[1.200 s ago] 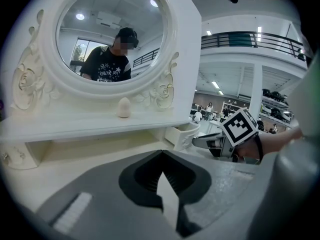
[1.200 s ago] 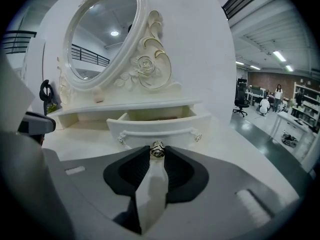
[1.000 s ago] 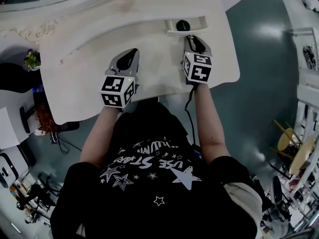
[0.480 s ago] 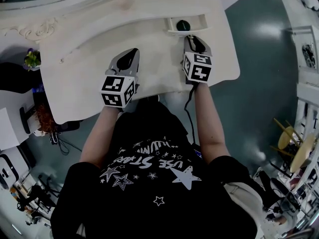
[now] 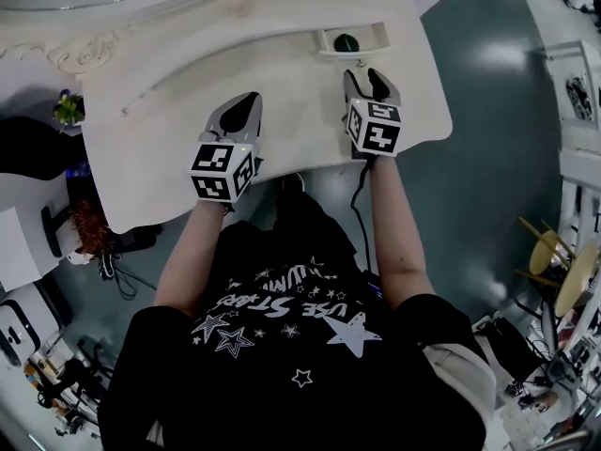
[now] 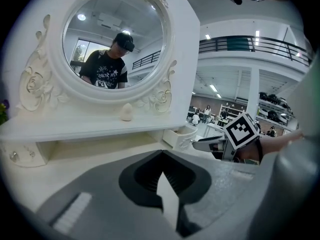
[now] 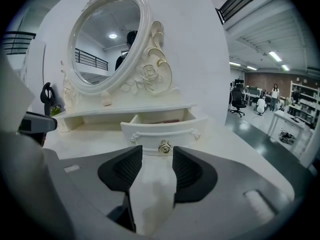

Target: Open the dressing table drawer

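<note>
The left forearm (image 5: 192,252) and right forearm (image 5: 392,224), both bare, reach forward over the near edge of the table (image 5: 169,92). The left hand-held gripper (image 5: 242,109) has its jaws pressed together, holding nothing. The right hand-held gripper (image 5: 364,75), farther across the table, has its jaws apart and empty

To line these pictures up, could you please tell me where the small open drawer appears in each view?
Head view: the drawer sits top centre-right, pulled open, just beyond the right gripper.
Left gripper view: the drawer is right of centre, below the mirror frame's right edge.
Right gripper view: the drawer is centre, straight ahead of the open jaws.
Shared landmark: the right gripper, whose tips point at the drawer front.
</note>
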Tool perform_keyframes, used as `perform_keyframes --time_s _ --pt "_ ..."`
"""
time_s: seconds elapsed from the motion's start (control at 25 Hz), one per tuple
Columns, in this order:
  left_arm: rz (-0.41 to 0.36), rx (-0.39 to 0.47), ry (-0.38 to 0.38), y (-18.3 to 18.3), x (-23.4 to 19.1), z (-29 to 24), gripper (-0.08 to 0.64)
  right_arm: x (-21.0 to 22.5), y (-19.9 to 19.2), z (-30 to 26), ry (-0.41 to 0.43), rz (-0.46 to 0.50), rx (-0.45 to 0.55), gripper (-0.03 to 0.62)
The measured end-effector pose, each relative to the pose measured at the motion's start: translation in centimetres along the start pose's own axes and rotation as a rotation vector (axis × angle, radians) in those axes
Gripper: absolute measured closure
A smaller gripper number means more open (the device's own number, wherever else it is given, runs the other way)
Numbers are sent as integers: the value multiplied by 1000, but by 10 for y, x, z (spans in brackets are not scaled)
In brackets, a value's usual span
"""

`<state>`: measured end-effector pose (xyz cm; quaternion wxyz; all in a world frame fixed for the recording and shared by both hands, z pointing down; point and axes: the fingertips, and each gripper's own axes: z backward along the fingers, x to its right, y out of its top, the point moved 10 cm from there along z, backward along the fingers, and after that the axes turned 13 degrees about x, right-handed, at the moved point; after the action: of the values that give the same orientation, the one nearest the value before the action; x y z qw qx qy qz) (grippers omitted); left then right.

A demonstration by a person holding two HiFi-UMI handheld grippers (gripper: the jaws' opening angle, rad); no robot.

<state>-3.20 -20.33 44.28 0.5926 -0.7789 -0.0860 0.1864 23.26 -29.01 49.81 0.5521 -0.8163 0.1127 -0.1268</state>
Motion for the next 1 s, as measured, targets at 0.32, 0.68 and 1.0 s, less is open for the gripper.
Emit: perform_keyframes --time_s 0.32,0.68,1.0 --pt "10 31 -70 11 -6 43 558 -28 21 56 -99 8 65 396" --pt "21 60 -137 22 -28 100 558 -82 30 122 -193 -4 100 561" --pt "19 81 -211 23 -39 144 558 -130 31 175 -240 -8 135 563"
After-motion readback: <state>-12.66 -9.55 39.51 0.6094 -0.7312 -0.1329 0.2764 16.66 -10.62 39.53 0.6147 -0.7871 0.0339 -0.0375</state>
